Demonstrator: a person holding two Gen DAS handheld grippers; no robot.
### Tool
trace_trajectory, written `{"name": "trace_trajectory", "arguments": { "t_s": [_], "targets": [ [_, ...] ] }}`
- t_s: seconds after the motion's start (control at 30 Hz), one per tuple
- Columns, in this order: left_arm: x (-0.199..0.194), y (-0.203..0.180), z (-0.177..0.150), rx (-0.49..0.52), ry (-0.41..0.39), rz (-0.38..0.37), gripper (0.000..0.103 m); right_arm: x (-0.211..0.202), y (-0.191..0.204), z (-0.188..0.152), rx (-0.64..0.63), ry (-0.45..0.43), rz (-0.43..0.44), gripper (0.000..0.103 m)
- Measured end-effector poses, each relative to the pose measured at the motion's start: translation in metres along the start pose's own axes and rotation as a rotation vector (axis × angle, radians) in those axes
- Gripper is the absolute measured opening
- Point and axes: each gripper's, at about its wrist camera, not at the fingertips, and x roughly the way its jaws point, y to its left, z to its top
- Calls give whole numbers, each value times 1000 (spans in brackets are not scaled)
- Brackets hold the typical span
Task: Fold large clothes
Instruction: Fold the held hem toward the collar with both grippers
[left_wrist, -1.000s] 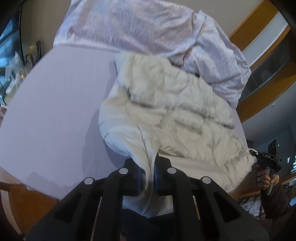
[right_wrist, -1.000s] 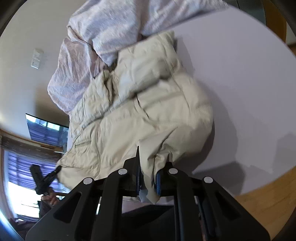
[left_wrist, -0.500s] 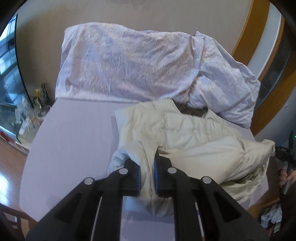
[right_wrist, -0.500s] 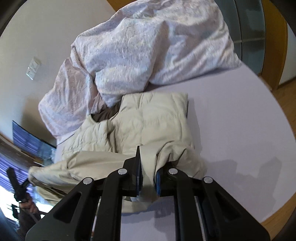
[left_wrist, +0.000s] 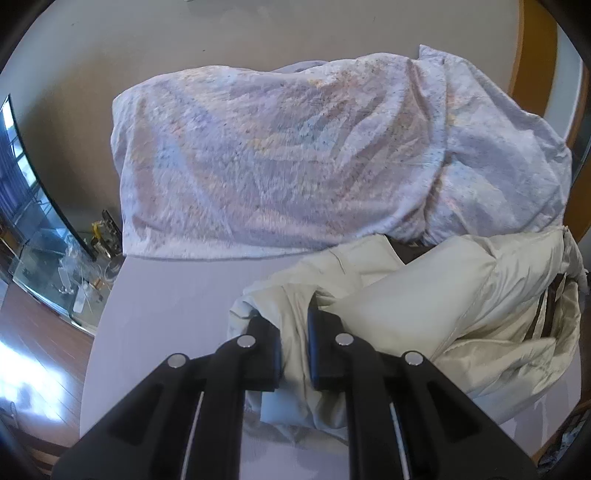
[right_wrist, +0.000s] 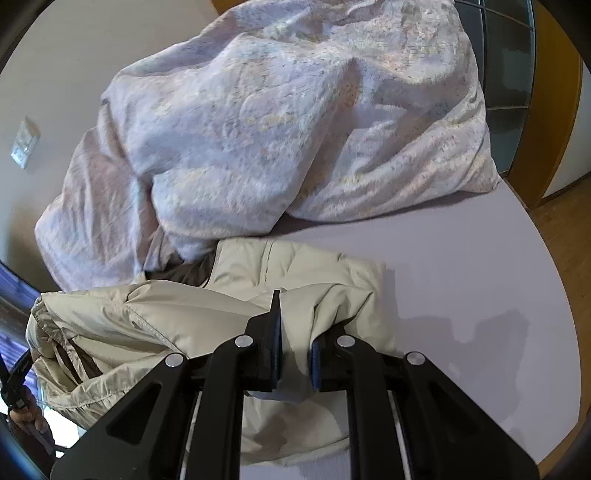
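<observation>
Both grippers, left gripper (left_wrist: 294, 325) and right gripper (right_wrist: 294, 332), clamped on hem corners of cream puffer jacket (right_wrist: 295, 273) on the lavender bed (right_wrist: 480, 277) near the duvet (right_wrist: 277, 122); carry corners evenly toward collar, lay flat, edges aligned.

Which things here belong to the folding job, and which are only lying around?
Job: jacket, clamped by left gripper and right gripper; bed beneath it.

Lying about: duvet, clutter on the floor, wall switch.
</observation>
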Motion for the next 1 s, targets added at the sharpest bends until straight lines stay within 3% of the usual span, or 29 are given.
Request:
{"name": "trace_trajectory", "arguments": {
  "t_s": [0.13, 0.37, 0.67, 0.8, 0.9, 1.0],
  "targets": [
    [27, -5, 24, 0, 15, 41, 14, 19, 0, 18, 40, -9, -23, 13],
    [85, -11, 40, -26, 95, 102, 16, 70, -4, 26, 89, 70, -94, 14],
    [124, -16, 37, -64, 152, 138, 20, 114, -21, 26, 224, 172, -78, 29],
    [132, -11, 40, -106, 175, 102, 30, 117, -32, 28, 316, 190, -11, 46],
    [130, -8, 43, -130, 175, 69, 44, 107, -43, 32, 416, 164, 82, 66],
    [121, -8, 48, -122, 146, 51, 67, 85, -47, 39, 424, 97, 83, 83]
  ]
}}
